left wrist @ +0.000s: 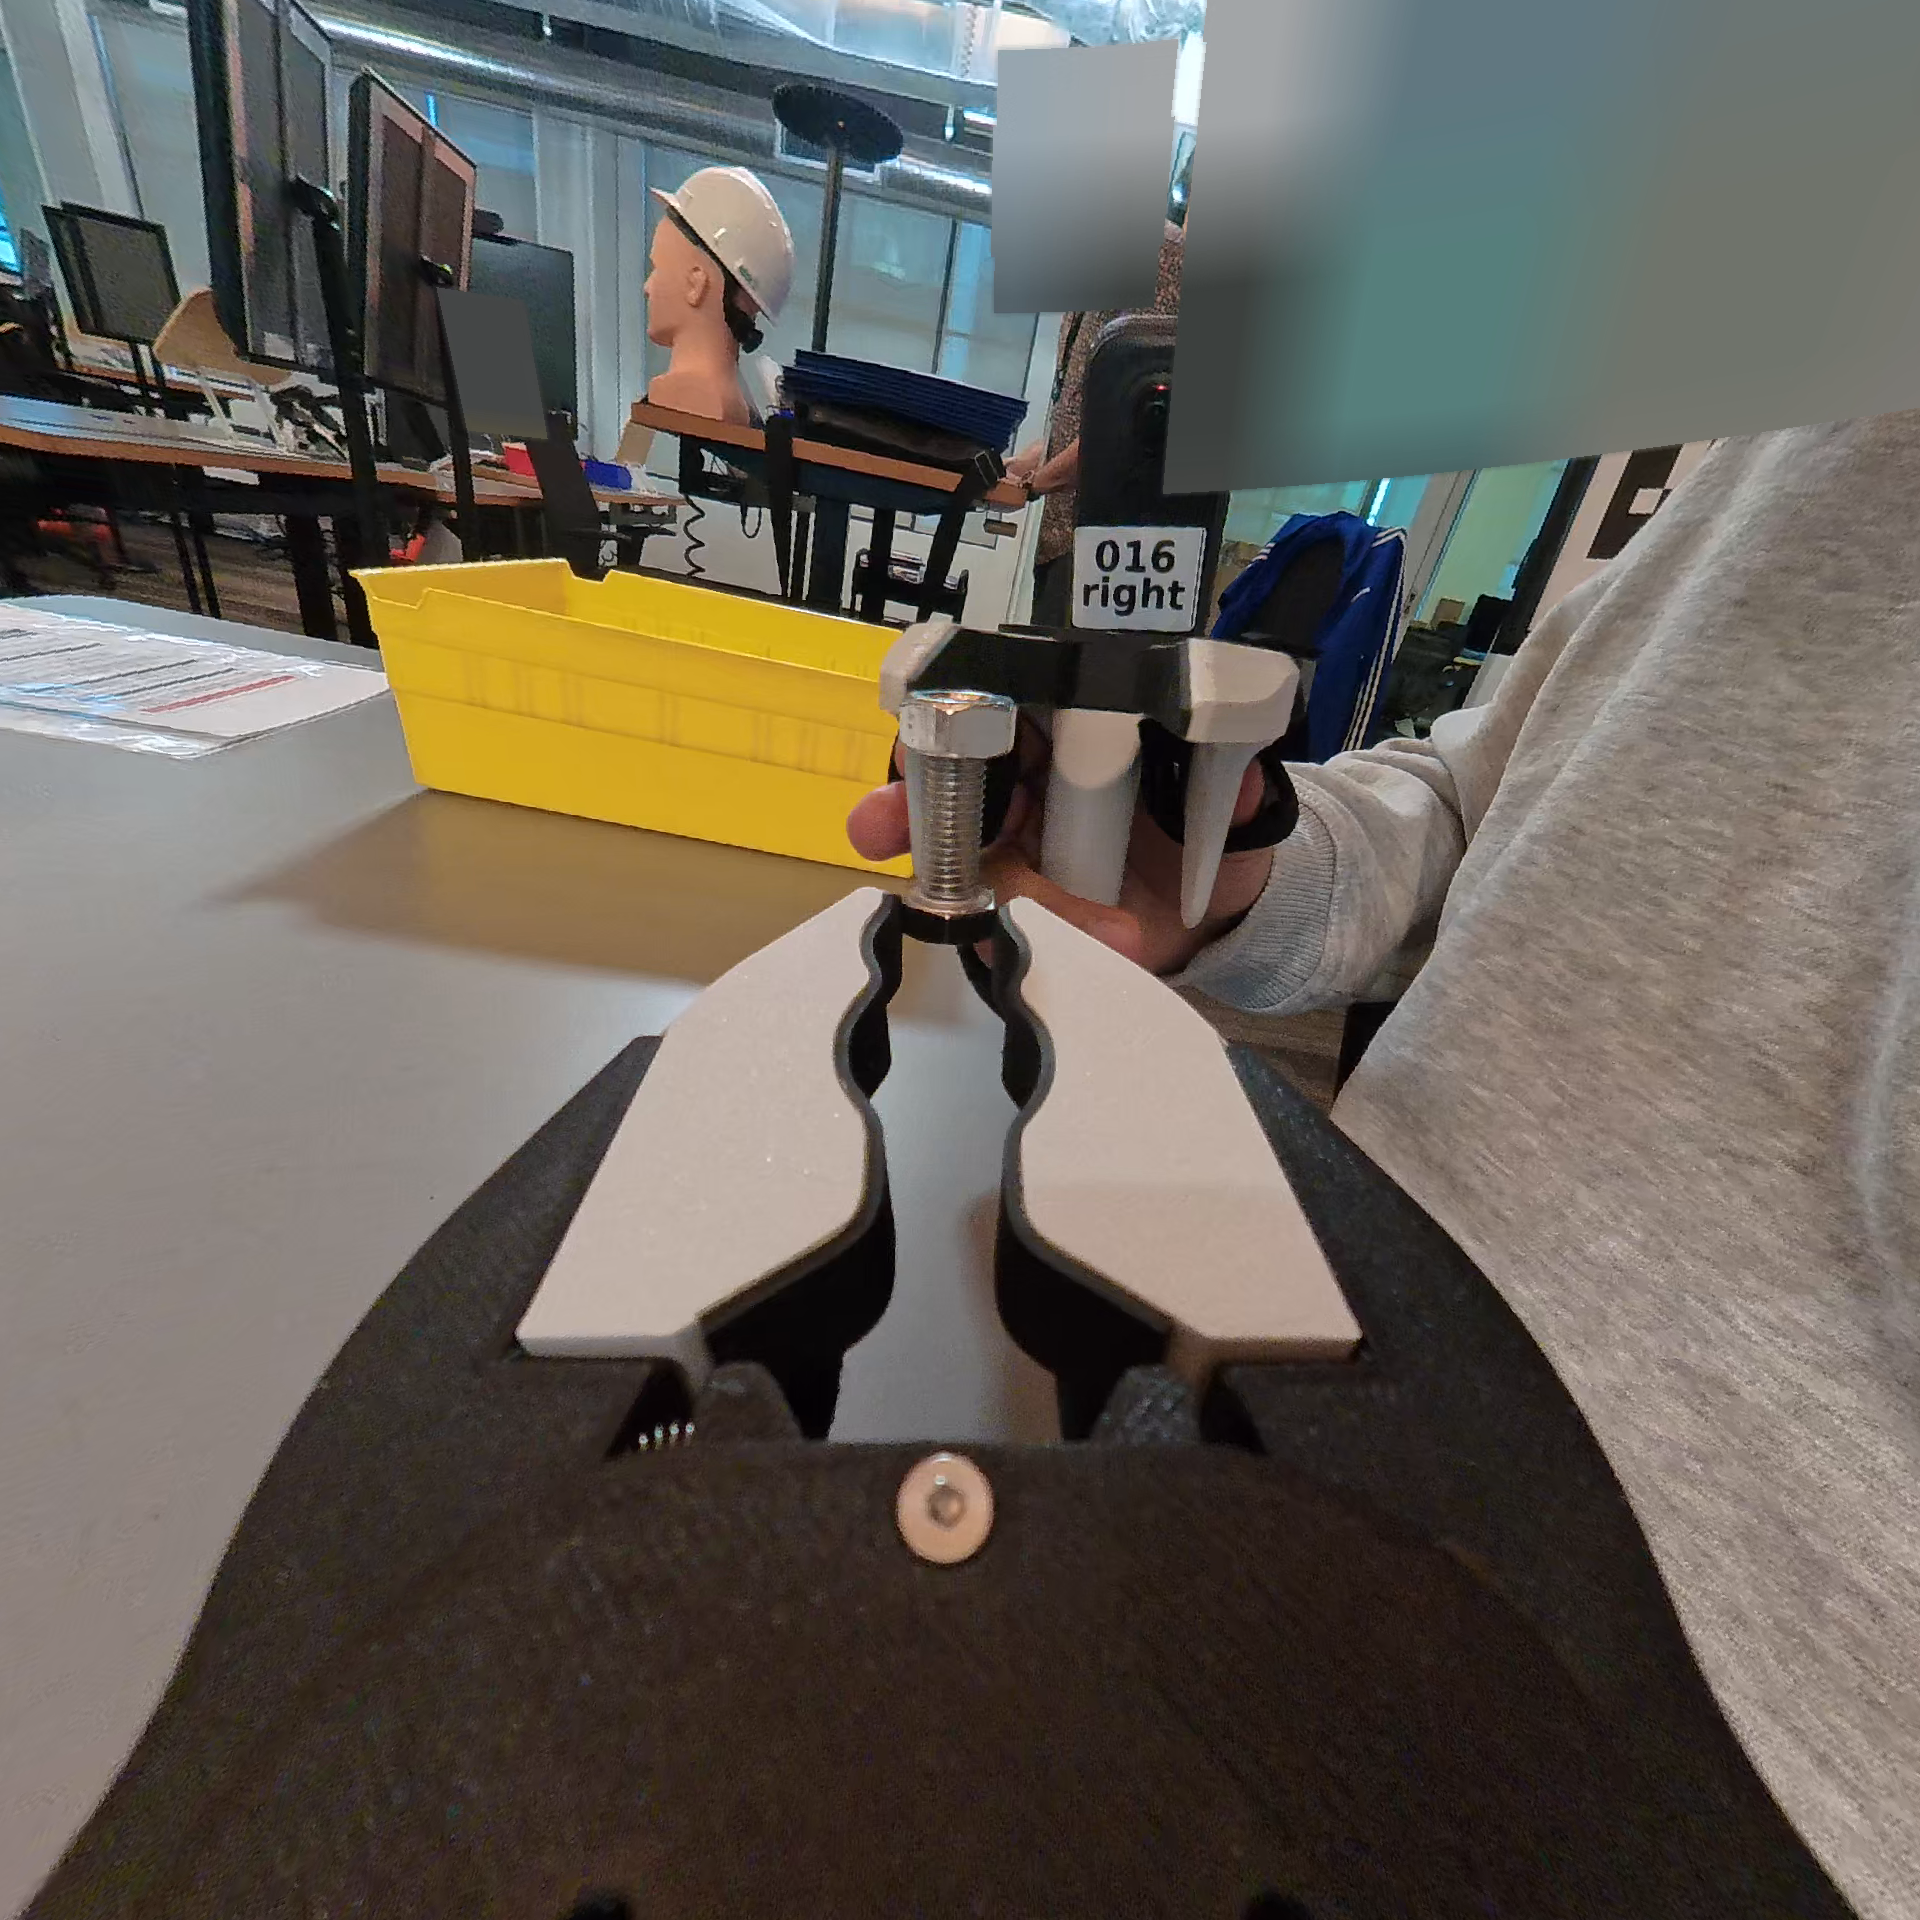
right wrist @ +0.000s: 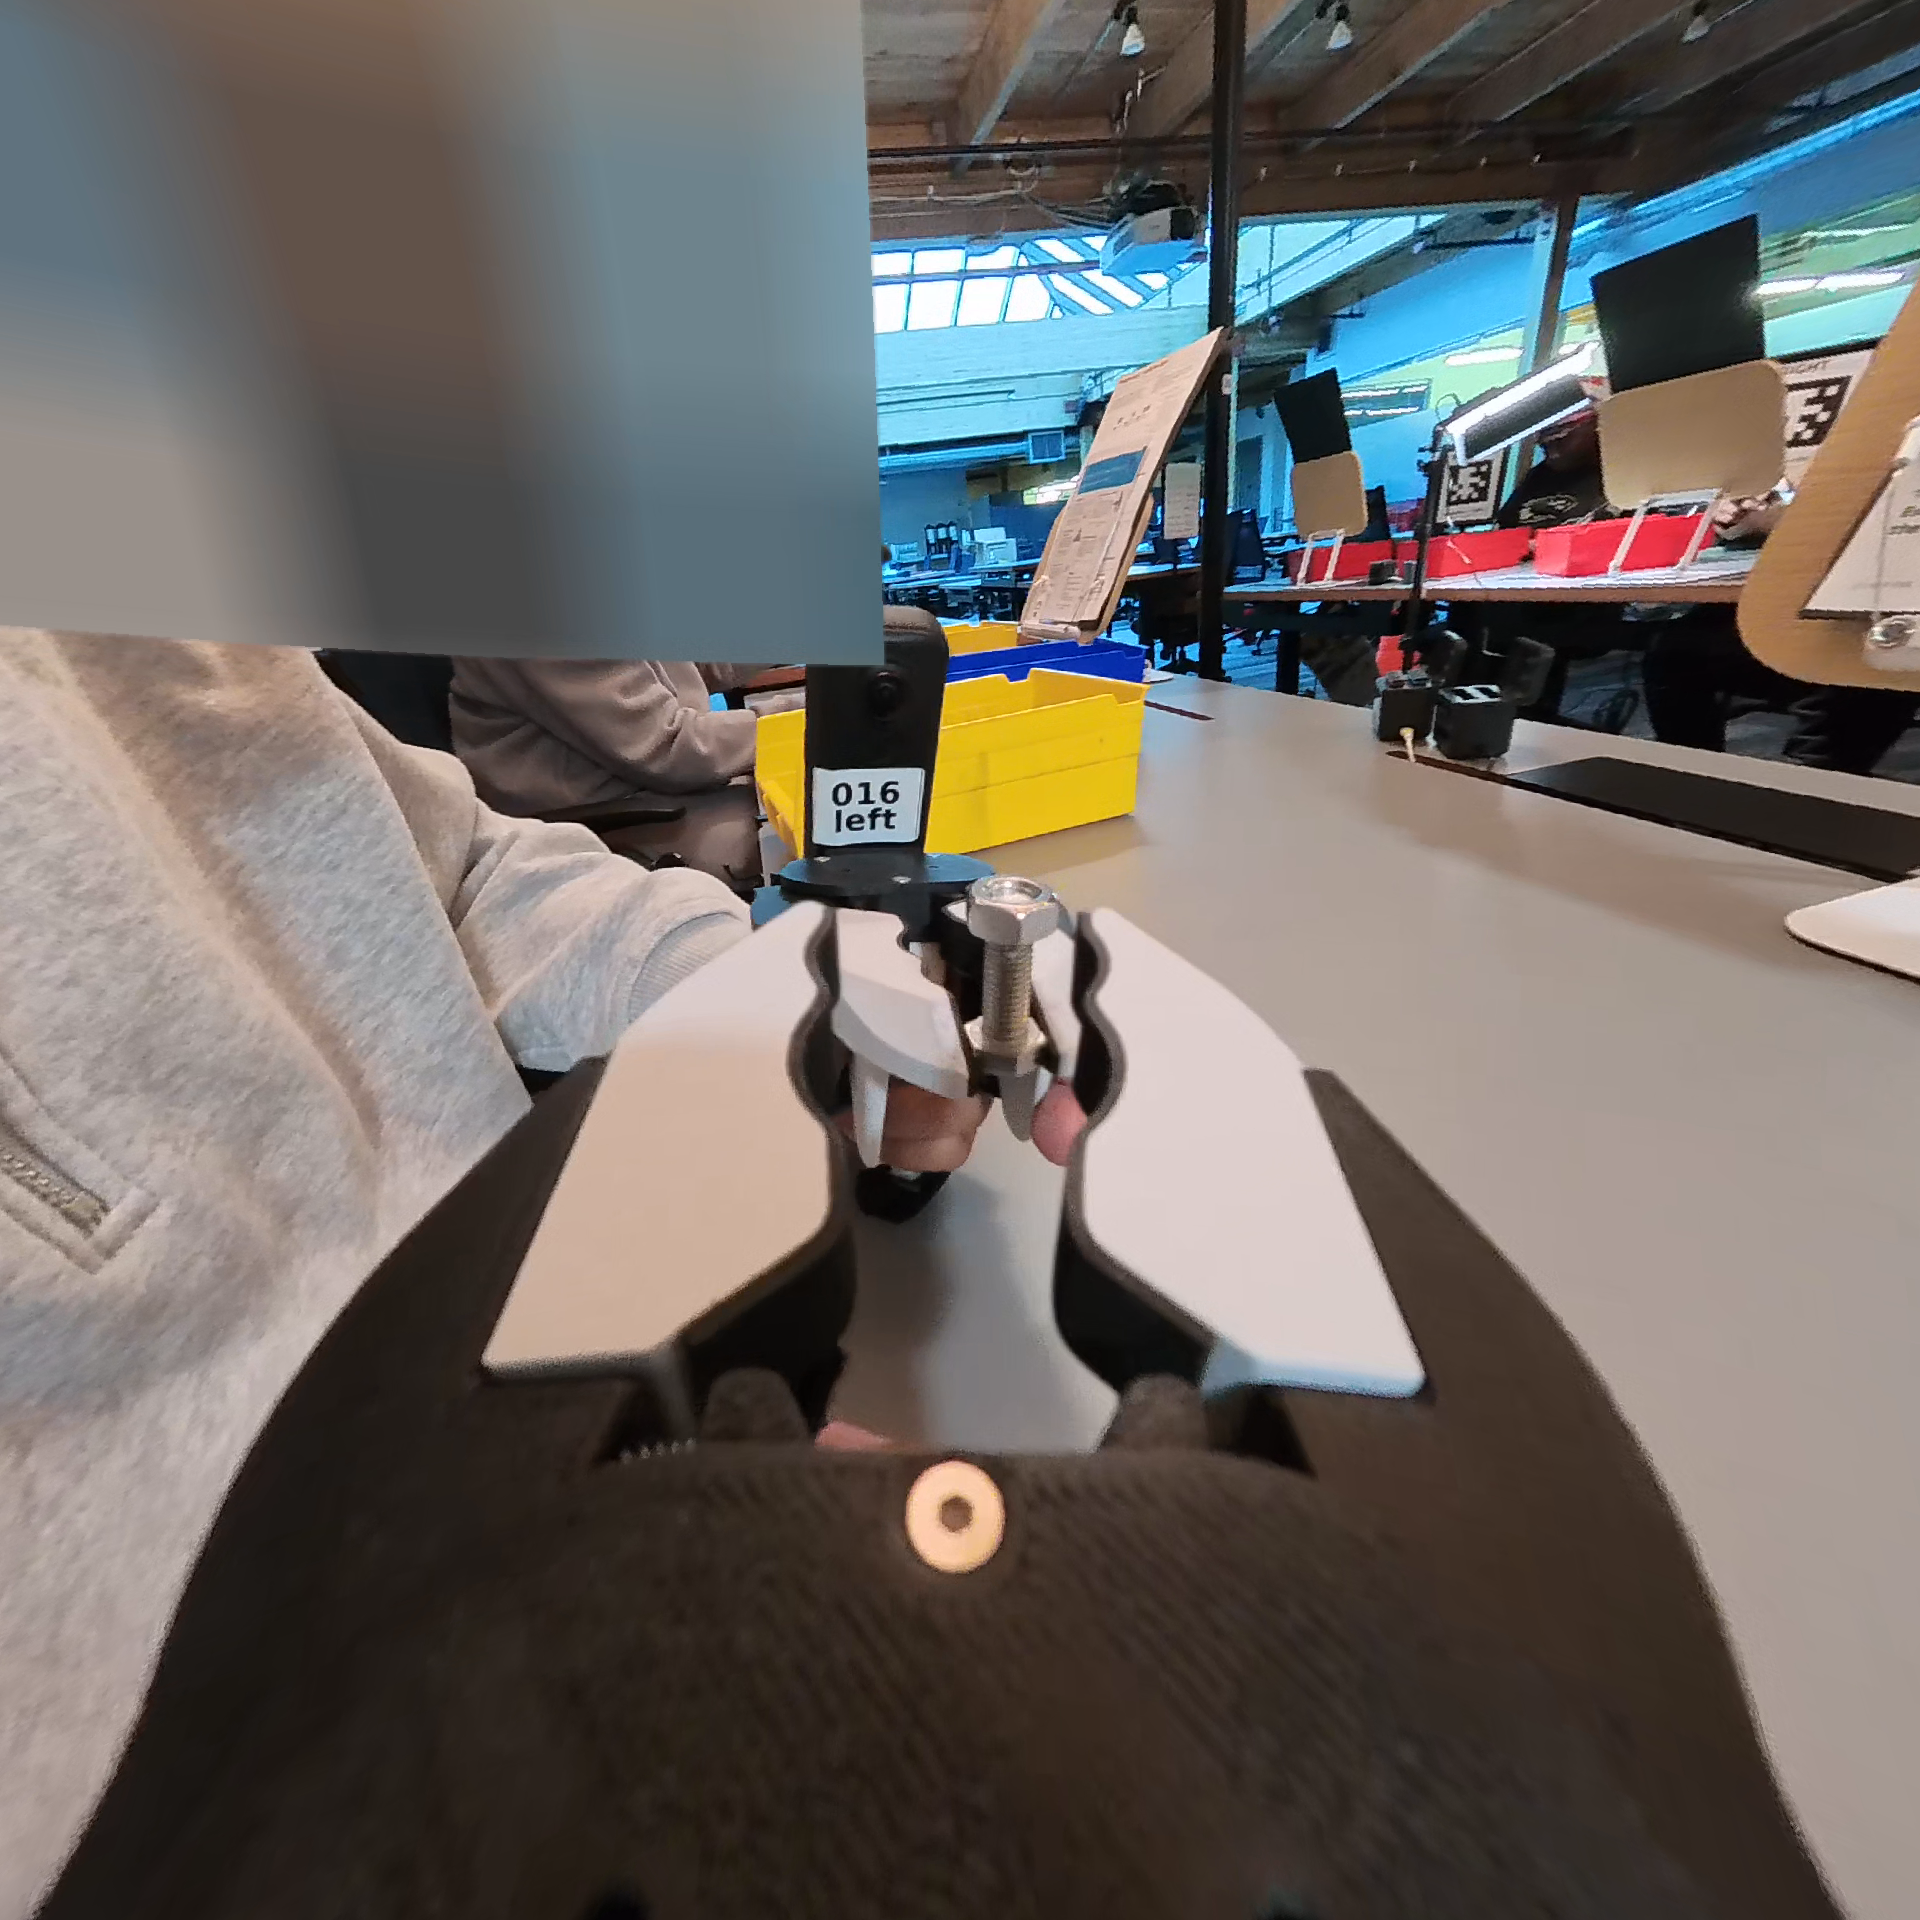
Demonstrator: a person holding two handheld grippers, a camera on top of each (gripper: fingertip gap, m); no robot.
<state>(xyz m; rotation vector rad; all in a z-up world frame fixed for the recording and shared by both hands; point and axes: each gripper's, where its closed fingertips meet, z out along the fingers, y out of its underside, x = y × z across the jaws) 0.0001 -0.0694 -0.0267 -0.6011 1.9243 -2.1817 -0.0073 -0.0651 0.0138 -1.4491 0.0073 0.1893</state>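
Observation:
A silver hex bolt (left wrist: 951,800) stands upright, head up, with a nut (left wrist: 948,902) on its lower end. My left gripper (left wrist: 948,920) is shut on that nut and holds the bolt above the grey table (left wrist: 260,1039). My right gripper (right wrist: 956,925) is open, and the bolt head (right wrist: 1013,902) sits between its tips, closer to the right finger. The bolt (right wrist: 1006,982), the nut (right wrist: 1003,1039) and the left gripper (right wrist: 997,1065) also show in the right wrist view. The right gripper (left wrist: 1081,675) faces me in the left wrist view.
A yellow bin (left wrist: 623,707) stands on the table behind the grippers, and it shows in the right wrist view (right wrist: 1039,748) with a blue bin (right wrist: 1049,660) behind it. A paper sheet (left wrist: 156,675) lies far left. A black mat (right wrist: 1714,810) and small black boxes (right wrist: 1444,717) lie to the right. A grey sleeve (left wrist: 1558,831) is close by.

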